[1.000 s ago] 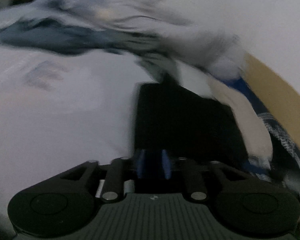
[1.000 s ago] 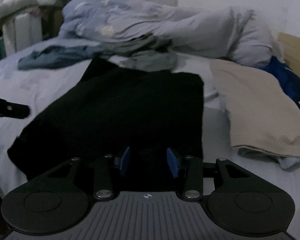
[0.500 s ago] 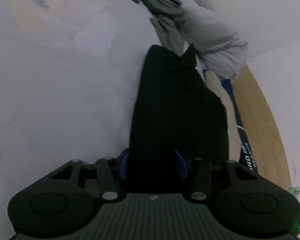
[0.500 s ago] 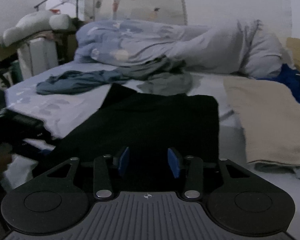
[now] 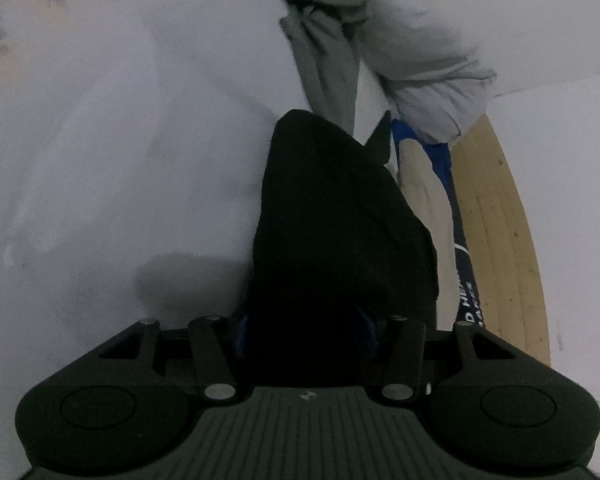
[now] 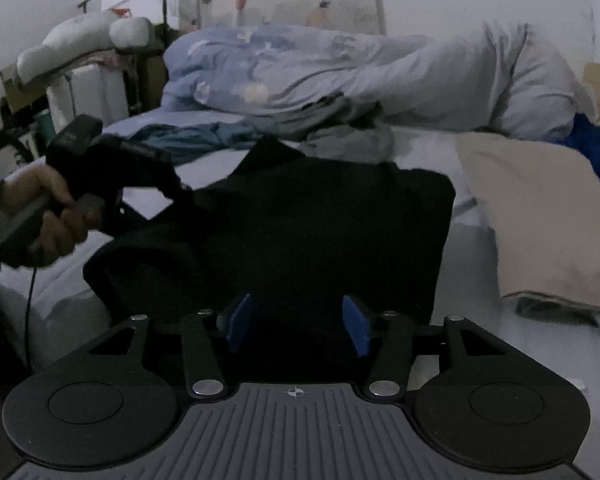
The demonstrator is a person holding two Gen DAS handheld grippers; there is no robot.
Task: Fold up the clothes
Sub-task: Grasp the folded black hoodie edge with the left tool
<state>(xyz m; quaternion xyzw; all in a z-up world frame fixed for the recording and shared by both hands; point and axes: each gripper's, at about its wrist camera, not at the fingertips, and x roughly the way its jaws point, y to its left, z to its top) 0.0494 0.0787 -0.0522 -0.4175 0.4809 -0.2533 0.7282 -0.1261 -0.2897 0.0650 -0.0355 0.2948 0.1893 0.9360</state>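
On the bed [image 6: 480,340], at left in the right wrist view, a hand [image 6: 48,220] lifts the left tool [image 6: 148,176], which seems to pinch the black garment [image 6: 320,232] by its near-left edge. That soft, light cloth sags, so hems and corners look the surest holds. Centre, the right tool [image 6: 296,320] hovers spread above it. Only this view shows the beige garment [image 6: 540,220] flat at right; the left wrist view hides its own tips under cloth.

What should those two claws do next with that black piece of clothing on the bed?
Probably close the right claw on the near edge of the black cloth garment: its blue pads stand apart with fabric between them, while the left claw appears to lift the other side already.
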